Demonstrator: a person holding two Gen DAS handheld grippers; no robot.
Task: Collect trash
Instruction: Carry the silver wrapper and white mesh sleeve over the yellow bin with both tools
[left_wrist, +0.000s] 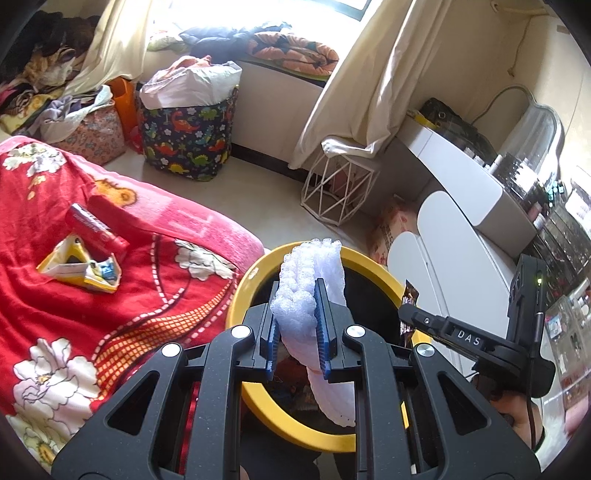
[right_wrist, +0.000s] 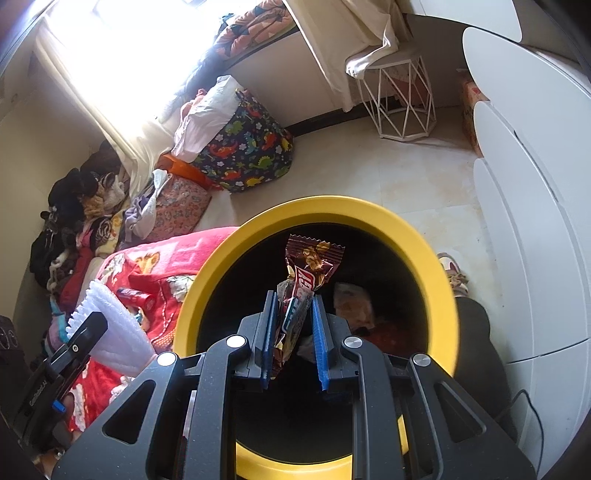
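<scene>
My left gripper (left_wrist: 297, 291) is shut on a white foam net sleeve (left_wrist: 314, 273), held over the yellow-rimmed trash bin (left_wrist: 243, 291). In the right wrist view my right gripper (right_wrist: 293, 302) is shut on a brown snack wrapper (right_wrist: 308, 269) above the bin's (right_wrist: 207, 280) dark opening, where other trash (right_wrist: 351, 302) lies. The right gripper also shows in the left wrist view (left_wrist: 408, 308) with the wrapper (left_wrist: 410, 295). The foam sleeve (right_wrist: 110, 325) shows at the left of the right wrist view. A red tube (left_wrist: 98, 225) and a yellow crumpled packet (left_wrist: 79, 267) lie on the red blanket (left_wrist: 74, 332).
The bin stands on the floor between the blanketed bed and a white cabinet (left_wrist: 443, 258). A dinosaur-print laundry basket (left_wrist: 188, 136), a white wire stool (left_wrist: 338, 188) and piled clothes (right_wrist: 74, 221) sit farther back by the window. A slipper (right_wrist: 456, 273) lies beside the bin.
</scene>
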